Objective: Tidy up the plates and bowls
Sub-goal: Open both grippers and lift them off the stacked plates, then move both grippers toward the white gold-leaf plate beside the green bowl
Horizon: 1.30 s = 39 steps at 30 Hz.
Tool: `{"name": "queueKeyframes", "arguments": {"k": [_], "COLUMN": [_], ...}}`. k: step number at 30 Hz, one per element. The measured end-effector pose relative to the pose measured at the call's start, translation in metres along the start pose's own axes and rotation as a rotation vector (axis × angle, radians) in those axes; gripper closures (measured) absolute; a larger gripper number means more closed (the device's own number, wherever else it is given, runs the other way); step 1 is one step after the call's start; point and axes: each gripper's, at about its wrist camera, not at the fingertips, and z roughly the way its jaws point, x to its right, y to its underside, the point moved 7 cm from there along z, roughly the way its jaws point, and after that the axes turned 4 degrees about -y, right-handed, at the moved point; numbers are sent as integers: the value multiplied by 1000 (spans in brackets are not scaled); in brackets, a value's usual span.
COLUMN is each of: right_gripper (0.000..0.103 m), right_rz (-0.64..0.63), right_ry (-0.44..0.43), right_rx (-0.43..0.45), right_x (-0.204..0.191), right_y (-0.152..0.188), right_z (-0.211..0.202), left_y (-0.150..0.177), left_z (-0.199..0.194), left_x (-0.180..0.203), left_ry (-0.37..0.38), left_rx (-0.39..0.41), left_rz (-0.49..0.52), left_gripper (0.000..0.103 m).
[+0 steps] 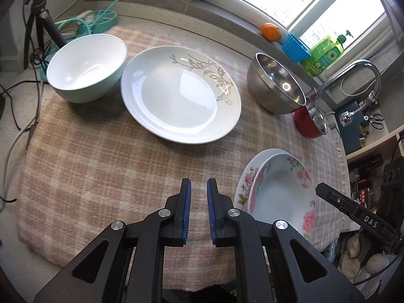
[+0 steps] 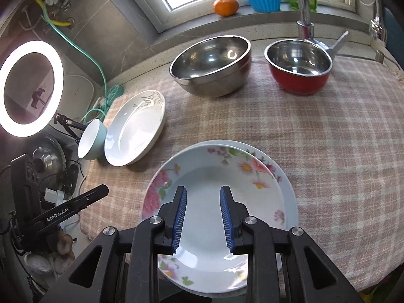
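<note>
Checked cloth [image 1: 101,166] covered your counter. Taking the gold-leaf plate [image 1: 180,93] as the marker, the mint bowl [image 1: 87,67] sat just left of it, the steel bowl [image 1: 276,85] to its right, the red bowl [image 2: 299,69] beyond that. Nearer you than the plate lay the floral dishes [image 2: 219,202], one nested in the other. Your left tool [image 1: 199,185] was pinched almost closed, empty, over cloth. Your right tool [image 2: 203,193] hung above the floral dishes, narrowly parted, gripping nothing.
</note>
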Motion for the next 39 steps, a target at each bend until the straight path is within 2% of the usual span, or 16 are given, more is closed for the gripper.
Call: {"name": "queueKeyframes", "arguments": {"k": [10, 21, 29, 34, 39], "right_gripper": [78, 78, 78, 78, 78], "right_rz": [-140, -289, -369, -415, -414], "right_ry": [-57, -91, -97, -73, -90], "right_rx": [-24, -81, -163, -216, -281], "right_x": [-68, -118, -129, -125, -122], "right_y": [-48, -108, -151, -168, -182], "right_z": [24, 66, 110, 142, 171], "left_y": [-17, -27, -34, -37, -40], "left_z": [-15, -9, 4, 14, 26], "left_x": [-40, -60, -64, -68, -69], "left_ry": [-6, -18, -14, -22, -34], "left_rx": [41, 52, 70, 78, 77], "left_rz": [-107, -215, -311, -383, -437], "left_gripper": [92, 91, 91, 91, 91]}}
